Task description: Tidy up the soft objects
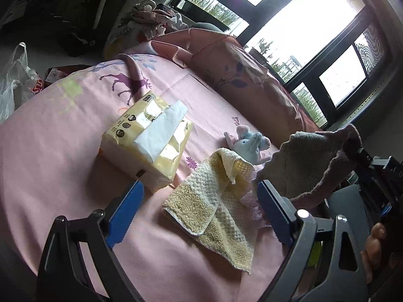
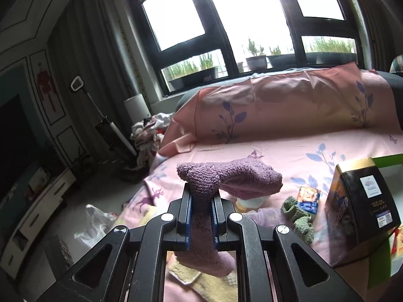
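My right gripper (image 2: 202, 207) is clamped on a purple knit cloth (image 2: 228, 176), jaws pressed tight on its middle; the cloth is lifted off the bed, one end flopped over the fingertips, the other hanging below. From the left wrist view the same cloth (image 1: 309, 161) hangs at far right, above the bedsheet (image 1: 63, 156). My left gripper (image 1: 201, 203) is spread wide, nothing between the blue pads (image 1: 126, 214), hovering over a folded yellow towel (image 1: 214, 201) lying flat on the sheet. Just left of the towel sits a tissue pack (image 1: 148, 141) with a tissue sticking up. Beyond the towel, a small blue-and-pink plush toy (image 1: 249, 143), touching or nearly touching the towel's far edge. In the right wrist view: green knit piece (image 2: 298, 216), a small snack packet (image 2: 308, 198) and a dark box (image 2: 362, 201) to the right of the held cloth. Pink pillow (image 2: 289, 100) far side.
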{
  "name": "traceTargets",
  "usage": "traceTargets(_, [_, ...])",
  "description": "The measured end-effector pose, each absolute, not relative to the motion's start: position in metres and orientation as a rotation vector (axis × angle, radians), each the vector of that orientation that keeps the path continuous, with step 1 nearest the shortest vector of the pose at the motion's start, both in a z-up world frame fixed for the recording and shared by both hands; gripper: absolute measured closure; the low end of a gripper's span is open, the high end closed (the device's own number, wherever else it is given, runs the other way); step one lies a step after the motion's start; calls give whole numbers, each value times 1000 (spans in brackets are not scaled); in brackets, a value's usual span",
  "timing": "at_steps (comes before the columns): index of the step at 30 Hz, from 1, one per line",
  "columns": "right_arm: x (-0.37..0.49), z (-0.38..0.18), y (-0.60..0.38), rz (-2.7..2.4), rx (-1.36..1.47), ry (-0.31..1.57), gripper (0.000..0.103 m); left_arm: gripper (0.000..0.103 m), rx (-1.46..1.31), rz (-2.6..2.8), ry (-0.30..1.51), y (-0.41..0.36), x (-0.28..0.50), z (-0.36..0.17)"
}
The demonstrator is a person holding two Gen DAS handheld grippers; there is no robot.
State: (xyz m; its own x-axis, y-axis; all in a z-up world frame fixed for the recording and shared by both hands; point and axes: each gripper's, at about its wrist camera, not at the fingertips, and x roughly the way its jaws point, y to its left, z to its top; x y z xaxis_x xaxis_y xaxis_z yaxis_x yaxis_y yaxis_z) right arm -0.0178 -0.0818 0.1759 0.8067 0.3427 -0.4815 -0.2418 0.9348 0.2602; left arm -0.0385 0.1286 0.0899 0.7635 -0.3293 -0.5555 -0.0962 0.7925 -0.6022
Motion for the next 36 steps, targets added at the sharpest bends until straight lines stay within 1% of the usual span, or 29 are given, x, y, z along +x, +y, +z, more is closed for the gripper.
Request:
traceTargets(2, [-17, 143, -72, 330, 155, 645, 89, 12, -664, -138, 721, 133, -37, 88])
traceTargets(5, [-15, 88, -64, 420, 194, 898, 89, 12, -658, -161, 786, 137, -31, 83])
traceTargets(7, [-18, 59, -61, 469, 206, 1024, 89, 12, -679, -162, 816, 141, -29, 78])
traceTargets(12, [-19, 27, -61, 390, 177, 1153, 89, 12, -628, -160, 884, 134, -27, 71])
traceTargets(15, [-23, 29, -67, 415, 195, 1188, 89, 12, -574, -170, 923, 123, -26, 68])
traceTargets(17, [-28, 39, -75, 433, 211, 1199, 80, 12, -546, -174, 939, 118, -28, 66])
traceTargets(19, [-35, 52, -87, 448, 236, 1183, 45, 12, -537, -191, 947, 115, -30, 65])
traceTargets(20, [-39, 58, -95, 444, 248, 1162, 40, 12, -537, -201, 950, 114, -30, 65])
traceTargets(21, [-43, 64, -102, 431, 256, 1136, 37, 12, -537, -211, 953, 112, -31, 65])
traceTargets(24, [-39, 80, -122, 381, 290, 1076, 37, 13, -523, -233, 965, 104, -34, 63])
traceTargets(26, [-30, 84, -132, 358, 342, 1071, 37, 18, -498, -257, 980, 94, -36, 61])
traceTargets(28, [-17, 82, -131, 372, 361, 1084, 37, 26, -476, -291, 1014, 82, -37, 57])
traceTargets(29, [-7, 80, -129, 379, 360, 1098, 37, 28, -472, -300, 1030, 75, -36, 55])
traceTargets(35, [26, 46, -101, 386, 316, 1208, 37, 42, -446, -347, 1099, 52, -33, 42])
traceTargets(36, [28, 40, -99, 380, 316, 1222, 37, 45, -445, -348, 1110, 51, -32, 39])
